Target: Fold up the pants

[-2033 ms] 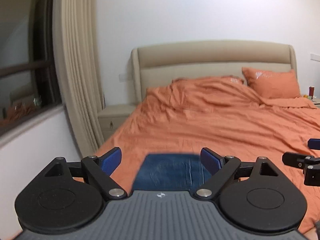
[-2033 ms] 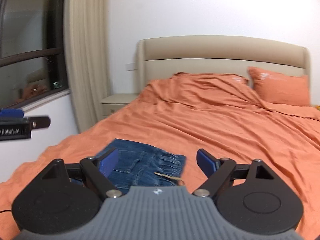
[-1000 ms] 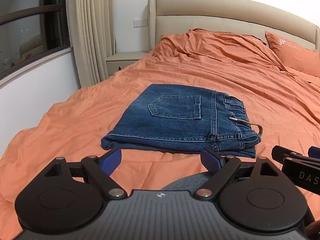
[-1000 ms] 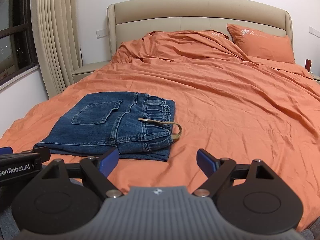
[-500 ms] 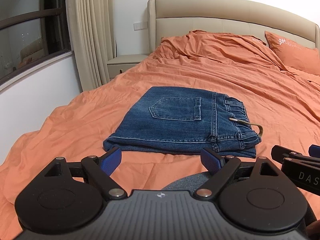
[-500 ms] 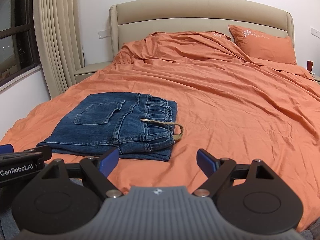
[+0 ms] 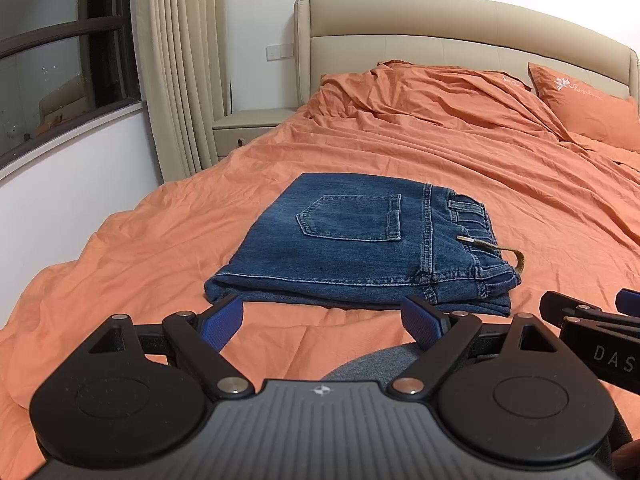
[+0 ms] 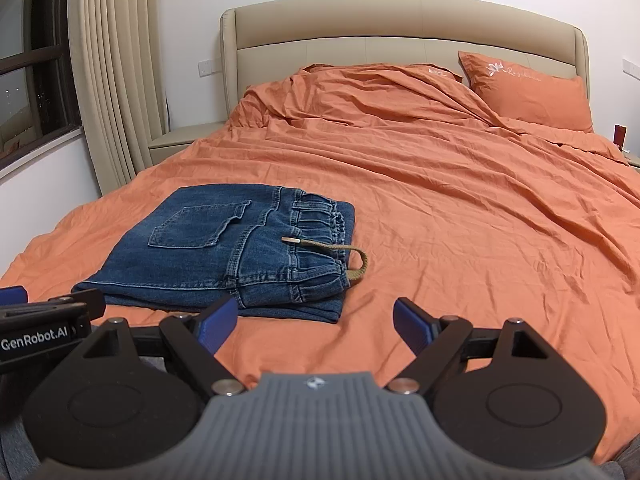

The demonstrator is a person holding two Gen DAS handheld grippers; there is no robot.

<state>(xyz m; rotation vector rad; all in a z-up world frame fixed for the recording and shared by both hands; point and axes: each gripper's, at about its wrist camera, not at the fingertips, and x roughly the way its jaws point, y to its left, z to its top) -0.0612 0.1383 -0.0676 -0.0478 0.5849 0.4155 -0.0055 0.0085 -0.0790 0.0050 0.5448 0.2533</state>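
Observation:
Blue denim pants [image 7: 360, 240] [image 8: 232, 252] lie folded into a flat rectangle on the orange bedspread [image 7: 480, 184] [image 8: 460, 220], back pocket up, elastic waistband to the right with a tan drawstring [image 7: 504, 250] [image 8: 336, 252] sticking out. My left gripper [image 7: 322, 318] hangs open just short of the near edge of the pants, with nothing between its blue pads. My right gripper [image 8: 314, 320] is open too, near the front right corner of the pants and apart from them. Each gripper shows at the edge of the other's view.
A beige padded headboard [image 7: 440, 28] and an orange pillow [image 8: 528, 92] are at the far end. A beige nightstand [image 7: 252, 128], curtains [image 7: 176, 72] and a dark window [image 7: 60, 80] stand to the left. Grey cloth [image 7: 368, 364] shows below the left gripper.
Both cameras pitched down from the headboard and drew back, so the folded pants came fully into view. Over the last half second the views barely shifted. Both grippers stayed open.

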